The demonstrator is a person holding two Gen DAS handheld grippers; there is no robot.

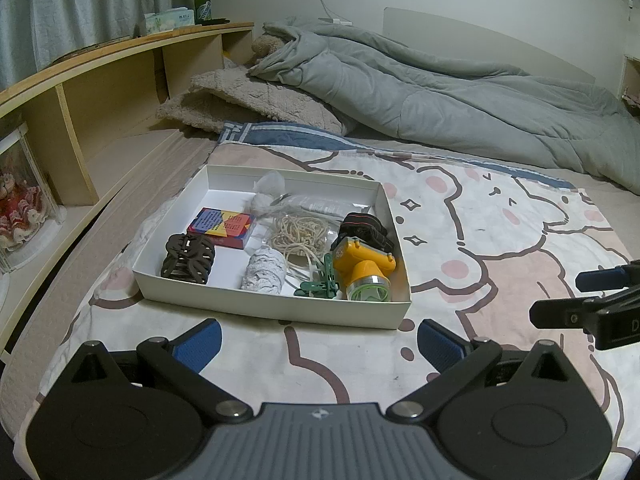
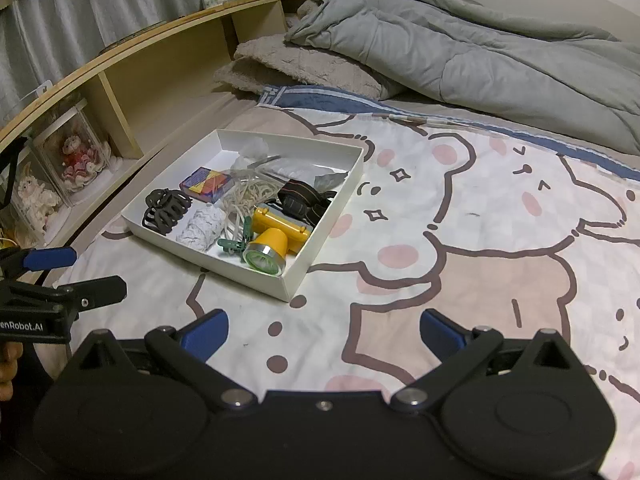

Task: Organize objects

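Left gripper spread, empty; headlamp lens faces camera.

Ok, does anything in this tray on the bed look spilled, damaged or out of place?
Nothing is spilled or visibly damaged. The shallow white cardboard tray sits flat on the cartoon-bear blanket, everything inside it. The contents are only jumbled: the yellow plastic headlamp lies tipped on its side, over loose cream cord.

box – matt white card | headlamp – glossy yellow plastic
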